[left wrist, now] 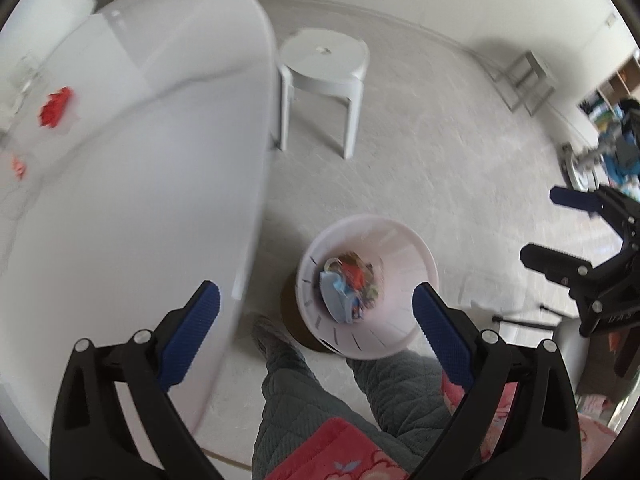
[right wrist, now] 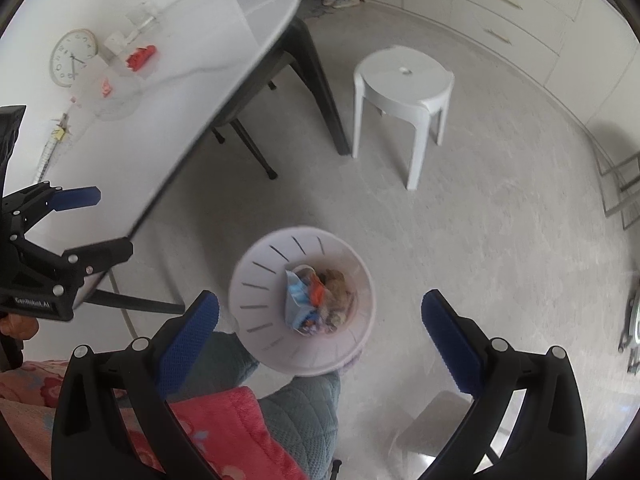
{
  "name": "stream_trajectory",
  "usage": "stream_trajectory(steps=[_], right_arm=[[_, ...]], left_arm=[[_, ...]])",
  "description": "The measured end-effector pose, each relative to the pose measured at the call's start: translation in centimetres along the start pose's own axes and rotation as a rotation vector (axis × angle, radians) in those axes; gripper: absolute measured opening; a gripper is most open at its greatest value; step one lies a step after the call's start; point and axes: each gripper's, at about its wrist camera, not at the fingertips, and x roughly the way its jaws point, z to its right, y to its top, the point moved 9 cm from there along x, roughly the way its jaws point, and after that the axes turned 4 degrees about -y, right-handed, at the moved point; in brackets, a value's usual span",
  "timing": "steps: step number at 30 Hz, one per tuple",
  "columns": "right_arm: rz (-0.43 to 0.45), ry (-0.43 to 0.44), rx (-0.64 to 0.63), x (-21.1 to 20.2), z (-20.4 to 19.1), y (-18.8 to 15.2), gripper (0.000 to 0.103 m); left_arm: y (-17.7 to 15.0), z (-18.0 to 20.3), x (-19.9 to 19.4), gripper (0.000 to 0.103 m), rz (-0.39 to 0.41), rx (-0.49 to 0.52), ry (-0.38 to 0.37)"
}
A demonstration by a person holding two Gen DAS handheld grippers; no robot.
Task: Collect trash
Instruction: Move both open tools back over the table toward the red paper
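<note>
With both the left claw point(left wrist: 316, 326) and right claw point(right wrist: 320, 332) released and empty above the part-filled wastebasket point(left wrist: 416, 248) on the floor, swing left to the table point(right wrist: 180, 92), then clench squarely on the red scrap point(right wrist: 140, 58).

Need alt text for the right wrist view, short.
Looking down, the open right gripper hangs empty above a white slotted plastic waste bin on the floor, holding a blue face mask and mixed scraps. The open left gripper is at left by a white table with red scraps; a white plastic stool stands beyond.
</note>
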Motion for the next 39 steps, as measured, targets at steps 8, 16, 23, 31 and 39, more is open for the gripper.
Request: stream_trajectory(steps=[8,16,23,31,39], right_arm=[[0.005,0.067,-0.139,2.6,-10.4,7.0,0.101],[0.000,0.120,-0.220,6.7,-22.2,16.9,0.101],[0.022,0.099,-0.247,10.7,-32.4,27.2,0.101],[0.047,0.112,0.027,17.8,-40.7,36.3,0.101],[0.078,-0.018,0.187,23.1,-42.4,40.1,0.101]], left_arm=[[-0.2,-11.0,-4.8,0.095,0.109,-0.195,0.080],[-3.1,-26.5,-7.6,0.095,0.156,-0.457,0.197],[-2.9,-38.6,-8.2,0.095,0.196,-0.563,0.299],[-0.4,-48.6,-7.8,0.095,0.234,-0.633,0.314],[-0.3,-53.2,-7.0,0.095,0.237,-0.630,0.310]])
